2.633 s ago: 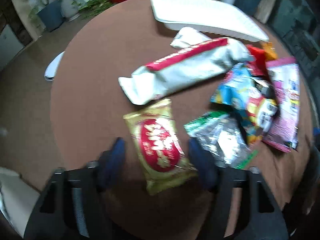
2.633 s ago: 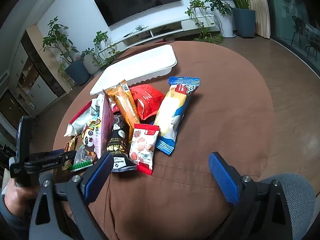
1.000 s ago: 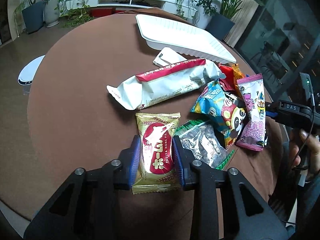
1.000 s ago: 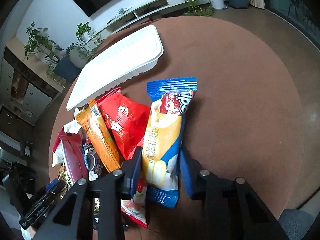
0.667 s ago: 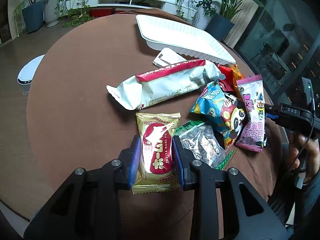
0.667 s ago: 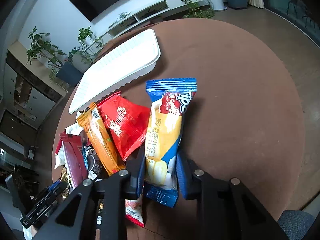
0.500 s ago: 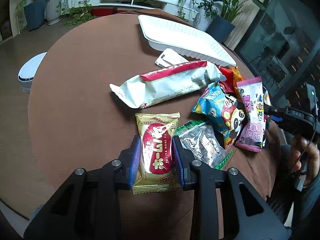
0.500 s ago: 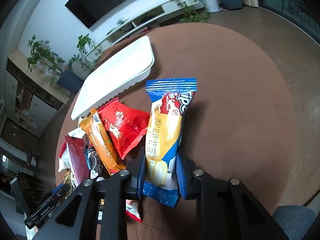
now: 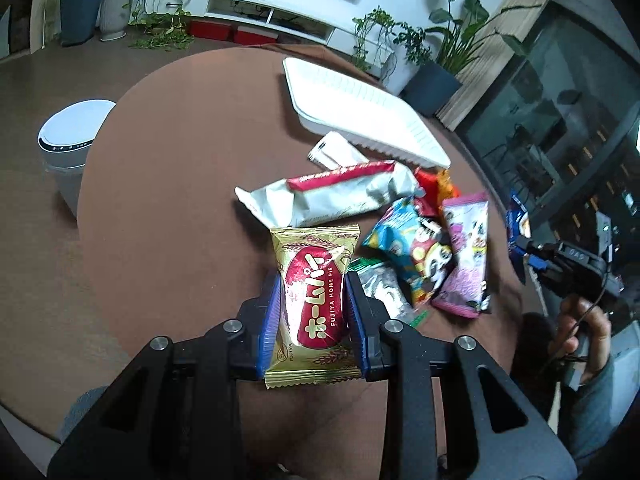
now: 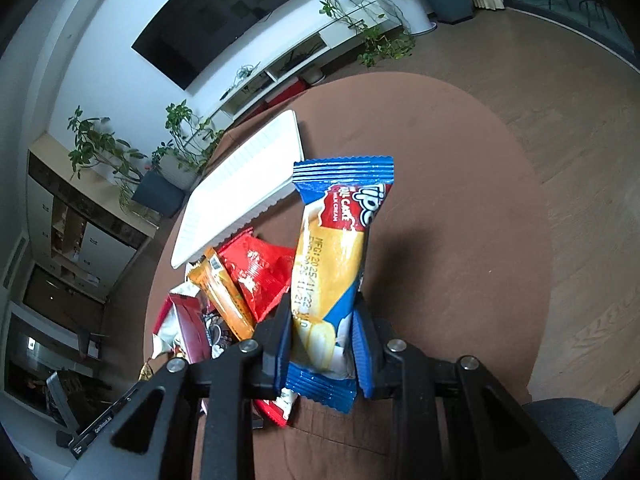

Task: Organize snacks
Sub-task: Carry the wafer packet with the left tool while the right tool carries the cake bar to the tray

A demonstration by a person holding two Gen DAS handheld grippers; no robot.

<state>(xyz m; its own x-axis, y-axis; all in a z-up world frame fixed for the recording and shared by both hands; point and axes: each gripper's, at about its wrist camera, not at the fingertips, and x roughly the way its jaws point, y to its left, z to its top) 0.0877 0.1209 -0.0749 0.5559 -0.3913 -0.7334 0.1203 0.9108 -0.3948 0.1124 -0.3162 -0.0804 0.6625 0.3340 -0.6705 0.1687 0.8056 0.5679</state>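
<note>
The left gripper (image 9: 313, 312) is clamping a gold Fujiya Home Pie packet (image 9: 313, 303) between its blue pads (image 9: 269, 320), the packet pointing straight ahead out of the jaws and hanging above the round brown table (image 9: 168, 200). Just ahead of this claw a long white-and-red wrapper (image 9: 332, 196) is lying crosswise; to its right a silver-and-green packet (image 9: 382, 290), a blue panda bag (image 9: 408, 248) and a pink packet (image 9: 466, 256) are crowding together. Farther ahead, past the wrapper, an empty white tray (image 9: 360, 114) is sitting on the table.

The right gripper (image 10: 322, 346) is squeezing the lower part of a blue-and-yellow Tipo roll cake packet (image 10: 334, 264), which is standing up out of the jaws above the table. To the left of this claw a red bag (image 10: 260, 276) and an orange bar (image 10: 222, 296) are lying side by side, touching, with the white tray (image 10: 244, 184) ahead and to the left beyond them.
</note>
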